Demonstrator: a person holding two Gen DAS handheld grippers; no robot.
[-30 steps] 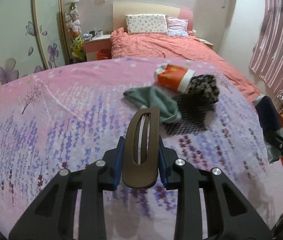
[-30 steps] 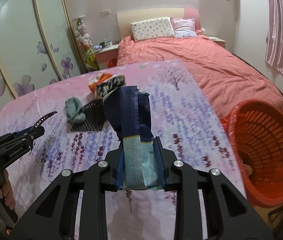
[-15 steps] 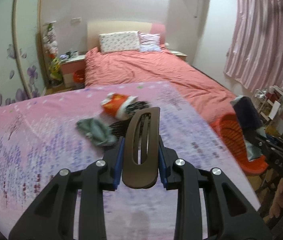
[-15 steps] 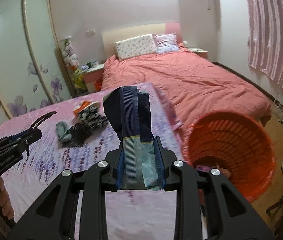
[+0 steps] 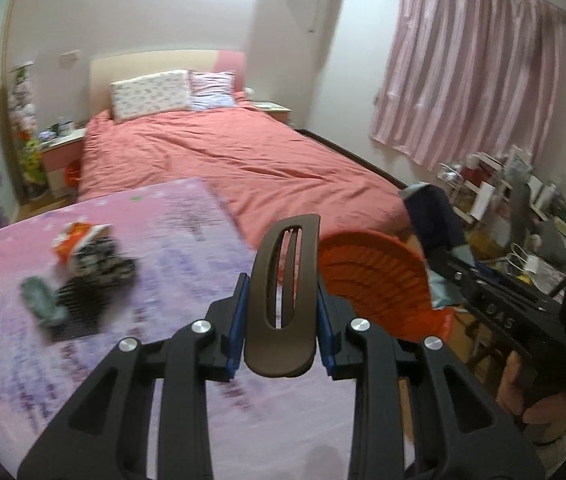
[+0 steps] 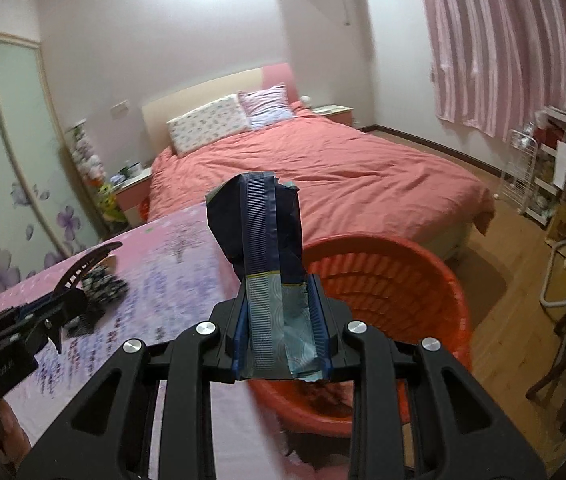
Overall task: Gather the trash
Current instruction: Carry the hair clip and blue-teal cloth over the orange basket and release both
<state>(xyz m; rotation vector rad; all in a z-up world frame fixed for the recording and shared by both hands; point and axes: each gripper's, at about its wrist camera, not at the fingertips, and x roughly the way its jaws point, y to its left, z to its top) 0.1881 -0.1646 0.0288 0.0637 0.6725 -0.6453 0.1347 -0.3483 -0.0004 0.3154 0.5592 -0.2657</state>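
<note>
My left gripper (image 5: 281,320) is shut on a brown hair clip (image 5: 283,292), held above the right edge of the pink floral cloth (image 5: 171,248). My right gripper (image 6: 281,320) is shut on a dark blue snack wrapper (image 6: 261,232), held over the near rim of the orange basket (image 6: 387,276). The basket also shows in the left wrist view (image 5: 375,280), beside the cloth's edge. On the cloth lie an orange wrapper (image 5: 73,238), a black-and-white patterned item (image 5: 101,264), a grey-green rag (image 5: 41,300) and a black mesh piece (image 5: 79,308).
A bed with a salmon cover (image 6: 323,176) stands behind the cloth. Pink curtains (image 5: 467,92) hang at the right. A white rack and cluttered shelves (image 6: 539,172) stand on the wood floor at the right. A wardrobe with flower prints (image 6: 15,184) is at the left.
Both grippers have swung right, away from the trash pile and toward the orange basket. The wrapper is now over the basket's near rim. Both grips are unchanged.
</note>
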